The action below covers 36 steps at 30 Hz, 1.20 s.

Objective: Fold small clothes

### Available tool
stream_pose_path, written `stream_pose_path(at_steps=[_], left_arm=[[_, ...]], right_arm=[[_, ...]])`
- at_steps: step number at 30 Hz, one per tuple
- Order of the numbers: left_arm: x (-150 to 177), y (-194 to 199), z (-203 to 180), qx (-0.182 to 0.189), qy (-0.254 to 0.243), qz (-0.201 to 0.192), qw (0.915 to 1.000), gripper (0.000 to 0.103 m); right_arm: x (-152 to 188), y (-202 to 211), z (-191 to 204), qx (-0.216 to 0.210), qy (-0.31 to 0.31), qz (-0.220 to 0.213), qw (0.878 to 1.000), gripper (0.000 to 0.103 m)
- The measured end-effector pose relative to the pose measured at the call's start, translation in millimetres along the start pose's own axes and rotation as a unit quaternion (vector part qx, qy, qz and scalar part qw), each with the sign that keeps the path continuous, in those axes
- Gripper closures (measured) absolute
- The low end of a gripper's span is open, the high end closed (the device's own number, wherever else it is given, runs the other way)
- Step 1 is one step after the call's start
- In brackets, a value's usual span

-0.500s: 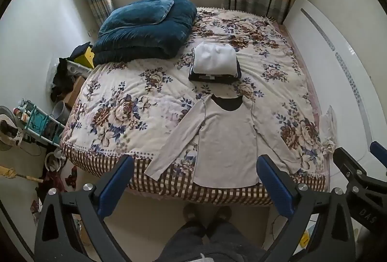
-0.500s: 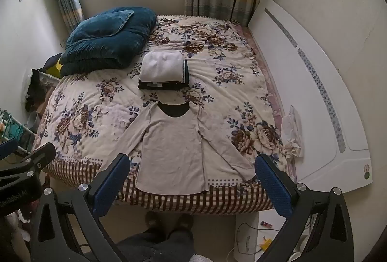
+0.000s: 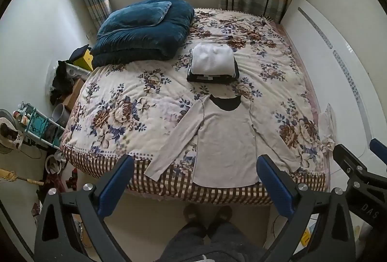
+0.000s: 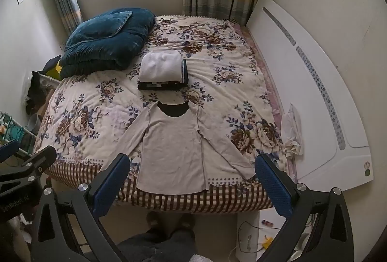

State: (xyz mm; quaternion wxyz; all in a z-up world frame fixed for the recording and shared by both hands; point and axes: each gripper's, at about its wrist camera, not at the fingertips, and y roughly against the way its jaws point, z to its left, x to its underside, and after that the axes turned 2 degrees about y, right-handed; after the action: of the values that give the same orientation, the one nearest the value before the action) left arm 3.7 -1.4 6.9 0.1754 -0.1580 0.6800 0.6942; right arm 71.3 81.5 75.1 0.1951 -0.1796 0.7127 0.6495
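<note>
Since half a second ago almost nothing has moved: both views sit a shade lower and closer to the foot of the bed, and the shirt lies exactly as it did. The left gripper (image 3: pixel 193 179) hangs in the air above the bed's near edge with its blue-padded fingers (image 3: pixel 116 185) spread wide, holding nothing. The right gripper (image 4: pixel 192 179) hangs alongside it, its fingers (image 4: pixel 272 183) equally wide apart and bare.

The beige long-sleeved shirt (image 3: pixel 225 138) lies flat, face up, on the flowered bedspread (image 3: pixel 125 92) near the foot of the bed, dark collar toward the window, both sleeves angled outward and its hem over the checked border. Just beyond the collar sits a stack of folded clothes (image 3: pixel 212 63), white on top, dark underneath. A folded blue quilt (image 3: pixel 142 32) with a pillow on it fills the far left corner of the bed. A crumpled white cloth (image 4: pixel 292 131) lies at the bed's right edge beside the white headboard (image 4: pixel 314 92). The person's legs and shoes (image 3: pixel 205 216) show below, on the floor.
</note>
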Motion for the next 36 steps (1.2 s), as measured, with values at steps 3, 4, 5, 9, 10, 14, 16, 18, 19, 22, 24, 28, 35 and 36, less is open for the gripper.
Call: stream_pose_path(at_steps=[3, 4, 5, 9, 10, 14, 16, 18, 19, 22, 24, 28, 35, 36], left_arm=[[0, 1, -2, -0.001, 0.001, -0.001, 1.0000, 0.000], [-1, 2, -3, 0.000, 0.001, -0.001, 1.0000, 0.000], [-1, 3, -4, 0.001, 0.002, -0.003, 1.0000, 0.000], [-2, 4, 0, 0.002, 0.001, -0.005, 1.0000, 0.000], [-3, 4, 0, 0.003, 0.002, -0.005, 1.0000, 0.000], [-2, 8, 1, 0.003, -0.001, -0.007, 1.0000, 0.000], [-3, 9, 1, 0.004, 0.001, -0.007, 1.0000, 0.000], [-3, 9, 0, 0.004, -0.001, -0.006, 1.0000, 0.000], [-1, 8, 0, 0.004, 0.000, -0.007, 1.0000, 0.000], [0, 9, -1, 0.004, 0.001, -0.008, 1.0000, 0.000], [-1, 10, -1, 0.005, 0.001, -0.008, 1.0000, 0.000], [-1, 9, 0, 0.006, 0.003, -0.009, 0.9999, 0.000], [0, 9, 0, 0.007, 0.004, -0.009, 0.9999, 0.000], [0, 9, 0, 0.008, 0.004, -0.009, 0.9999, 0.000]], right_arm=[[0, 0, 0, -0.001, -0.002, 0.000, 1.000, 0.000], [0, 1, 0, -0.001, -0.001, 0.000, 1.000, 0.000], [-1, 1, 0, -0.001, 0.000, 0.000, 1.000, 0.000], [-1, 1, 0, -0.002, -0.002, 0.000, 1.000, 0.000], [-1, 2, 0, -0.002, -0.002, 0.000, 1.000, 0.000], [-2, 3, 1, -0.002, -0.002, -0.001, 1.000, 0.000], [-2, 3, 0, -0.002, -0.002, -0.001, 1.000, 0.000], [-1, 3, 0, -0.002, -0.002, -0.001, 1.000, 0.000], [-1, 3, -1, -0.002, -0.002, -0.001, 1.000, 0.000], [-4, 4, 4, -0.002, -0.001, -0.002, 1.000, 0.000], [-4, 5, 3, -0.002, -0.002, -0.002, 1.000, 0.000], [-7, 9, 11, -0.002, -0.001, -0.003, 1.000, 0.000], [-7, 8, 12, -0.003, 0.000, -0.003, 1.000, 0.000], [-8, 9, 13, -0.003, 0.000, -0.004, 1.000, 0.000]])
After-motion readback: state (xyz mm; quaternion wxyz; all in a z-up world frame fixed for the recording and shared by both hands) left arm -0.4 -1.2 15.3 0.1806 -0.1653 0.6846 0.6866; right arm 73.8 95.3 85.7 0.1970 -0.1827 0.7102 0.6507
